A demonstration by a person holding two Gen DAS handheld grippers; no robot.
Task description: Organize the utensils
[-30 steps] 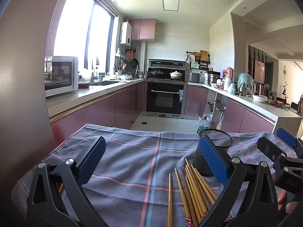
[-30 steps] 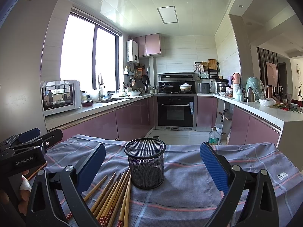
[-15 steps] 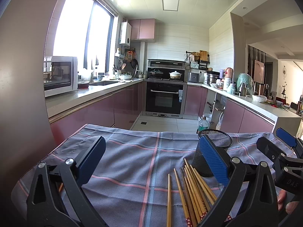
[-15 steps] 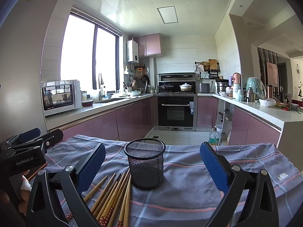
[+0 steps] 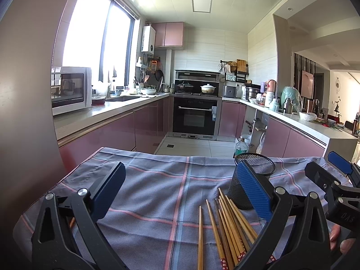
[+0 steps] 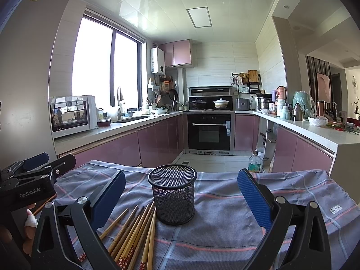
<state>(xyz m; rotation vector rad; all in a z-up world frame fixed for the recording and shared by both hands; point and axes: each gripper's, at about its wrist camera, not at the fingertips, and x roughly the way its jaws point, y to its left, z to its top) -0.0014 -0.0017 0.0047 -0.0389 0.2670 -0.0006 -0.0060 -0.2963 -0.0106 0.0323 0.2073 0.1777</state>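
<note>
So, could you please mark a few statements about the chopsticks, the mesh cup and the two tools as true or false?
1. The black mesh cup stands upright on the plaid cloth. True.
2. The chopsticks are inside the cup. False: they lie on the cloth beside it.
3. The left tool grips a chopstick. False: it is open and holds nothing.
4. The right tool is open. True.
5. A white microwave sits on the counter. True.
</note>
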